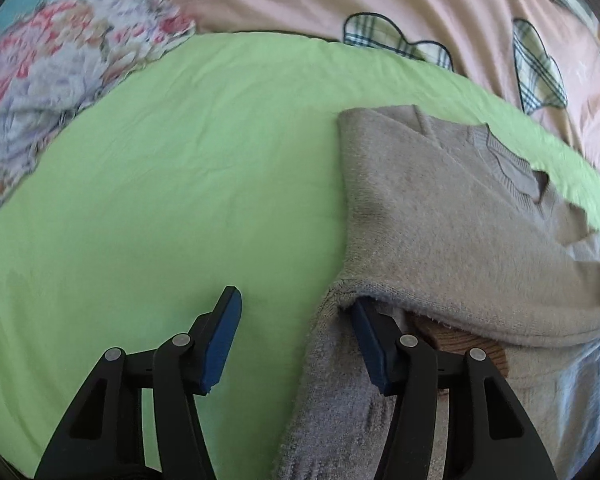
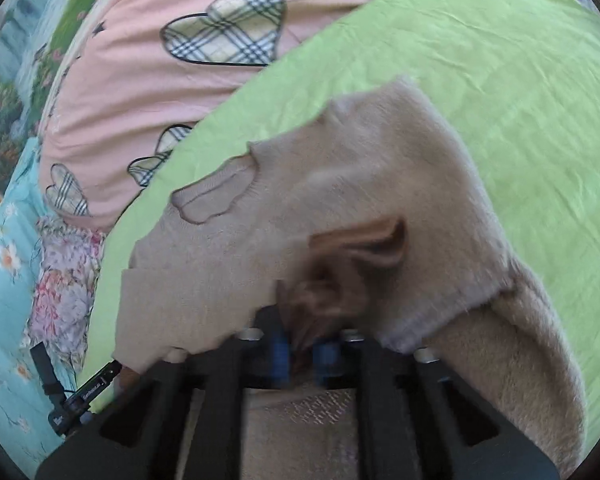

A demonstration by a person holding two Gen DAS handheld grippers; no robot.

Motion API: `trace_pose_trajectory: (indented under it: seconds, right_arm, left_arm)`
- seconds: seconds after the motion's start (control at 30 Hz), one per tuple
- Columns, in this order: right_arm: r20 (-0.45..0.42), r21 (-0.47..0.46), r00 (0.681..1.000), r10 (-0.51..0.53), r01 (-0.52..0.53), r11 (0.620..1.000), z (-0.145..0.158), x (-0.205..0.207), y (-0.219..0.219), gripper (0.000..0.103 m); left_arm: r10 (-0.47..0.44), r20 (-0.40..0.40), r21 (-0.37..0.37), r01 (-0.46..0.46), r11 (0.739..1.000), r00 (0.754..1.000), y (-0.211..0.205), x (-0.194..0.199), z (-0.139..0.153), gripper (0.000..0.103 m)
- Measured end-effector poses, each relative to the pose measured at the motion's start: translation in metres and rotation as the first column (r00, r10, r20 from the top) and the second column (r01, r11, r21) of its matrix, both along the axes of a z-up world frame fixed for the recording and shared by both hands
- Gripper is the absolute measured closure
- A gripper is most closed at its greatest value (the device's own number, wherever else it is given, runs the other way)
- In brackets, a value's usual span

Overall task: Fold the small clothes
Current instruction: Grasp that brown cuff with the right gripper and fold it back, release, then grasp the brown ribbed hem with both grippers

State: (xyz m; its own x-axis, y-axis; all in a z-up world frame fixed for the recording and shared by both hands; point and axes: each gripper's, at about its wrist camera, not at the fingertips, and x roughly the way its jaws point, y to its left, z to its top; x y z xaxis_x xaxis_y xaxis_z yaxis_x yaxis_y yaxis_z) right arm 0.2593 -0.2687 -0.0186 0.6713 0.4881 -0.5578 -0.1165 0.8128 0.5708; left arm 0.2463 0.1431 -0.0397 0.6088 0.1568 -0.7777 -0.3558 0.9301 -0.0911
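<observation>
Right wrist: right claw [image 2: 302,354] pinching sweater [image 2: 340,184].

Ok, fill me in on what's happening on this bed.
A person is folding a small beige sweater on a green sheet, with a two-finger tool in each hand. The right tool is shut on a bunched bit of the sweater, part of which is folded over itself. The left tool is open at the sweater's edge: one finger is tucked under a fold, the other sits on bare sheet. A pink quilt lies beyond.
</observation>
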Motion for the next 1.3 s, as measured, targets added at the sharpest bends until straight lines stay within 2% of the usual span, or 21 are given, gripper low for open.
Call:
trace_pose_trajectory:
  seconds: [0.07, 0.1, 0.13, 0.23, 0.3, 0.37, 0.47, 0.57, 0.63, 0.7, 0.73, 0.9, 1.1, 1.3]
  right_arm:
    - [0.144, -0.041, 0.990, 0.012, -0.006, 0.999, 0.026, -0.010, 0.002, 0.095]
    - [0.133, -0.082, 0.991, 0.006, 0.005, 0.997, 0.028, -0.009, 0.002, 0.095]
    - [0.075, -0.099, 0.997, 0.015, -0.008, 0.995, 0.020, -0.003, 0.001, 0.095]
    - [-0.072, -0.124, 0.997, -0.003, -0.006, 0.992, -0.013, 0.005, -0.007, 0.094]
    - [-0.125, -0.121, 0.992, -0.003, -0.012, 0.993, -0.026, 0.004, -0.010, 0.091]
    - [-0.114, -0.108, 0.993, -0.015, 0.003, 0.994, -0.025, 0.000, -0.014, 0.089]
    - [-0.091, -0.170, 0.994, -0.067, 0.050, 0.984, -0.018, -0.007, -0.021, 0.083]
    - [-0.095, -0.193, 0.991, -0.093, 0.074, 0.978, -0.009, -0.016, -0.030, 0.083]
    - [-0.076, -0.170, 0.994, -0.080, 0.066, 0.983, 0.004, -0.033, -0.037, 0.079]
    - [-0.055, -0.150, 0.997, -0.048, 0.039, 0.988, 0.012, -0.051, -0.039, 0.057]
    - [-0.045, -0.148, 0.998, -0.036, 0.029, 0.989, 0.016, -0.056, -0.037, 0.054]
    - [-0.053, -0.161, 0.998, 0.026, -0.035, 0.986, 0.019, -0.109, -0.040, 0.053]
    - [-0.048, -0.164, 0.994, 0.095, -0.102, 0.981, 0.021, -0.162, -0.043, 0.053]
    - [-0.032, -0.172, 0.985, 0.171, -0.174, 0.969, 0.023, -0.218, -0.057, 0.053]
  left_arm:
    - [0.013, 0.003, 0.015, -0.013, 1.000, 1.000, -0.001, -0.002, 0.000, 0.046]
    - [0.018, 0.003, 0.020, -0.018, 1.000, 1.000, -0.003, -0.002, 0.000, 0.046]
    - [0.024, 0.001, 0.020, -0.024, 1.000, 1.000, -0.003, -0.002, -0.001, 0.046]
    - [0.026, -0.002, 0.011, -0.026, 1.000, 1.000, -0.002, -0.001, -0.003, 0.046]
    - [0.022, -0.004, 0.007, -0.022, 1.000, 1.000, 0.000, -0.001, -0.003, 0.045]
    - [0.020, -0.005, -0.011, -0.020, 1.000, 1.000, 0.004, -0.001, -0.004, 0.044]
    - [0.010, 0.001, -0.069, -0.010, 0.998, 1.000, 0.013, -0.002, -0.004, 0.044]
    - [-0.019, -0.016, -0.085, 0.017, 0.996, 1.000, 0.014, -0.010, 0.000, 0.046]
    - [-0.042, -0.018, -0.070, 0.041, 0.997, 0.999, 0.012, -0.026, 0.005, 0.048]
    - [-0.096, -0.012, -0.101, 0.094, 0.990, 0.995, 0.009, -0.044, 0.008, 0.048]
    - [-0.123, -0.009, -0.116, 0.121, 0.986, 0.992, 0.006, -0.056, 0.008, 0.048]
    - [-0.241, -0.020, -0.113, 0.237, 0.965, 0.970, -0.016, -0.109, 0.007, 0.047]
    - [-0.337, -0.003, -0.196, 0.330, 0.923, 0.941, -0.033, -0.172, 0.002, 0.044]
    - [-0.384, -0.011, -0.256, 0.369, 0.893, 0.923, -0.040, -0.221, -0.012, 0.044]
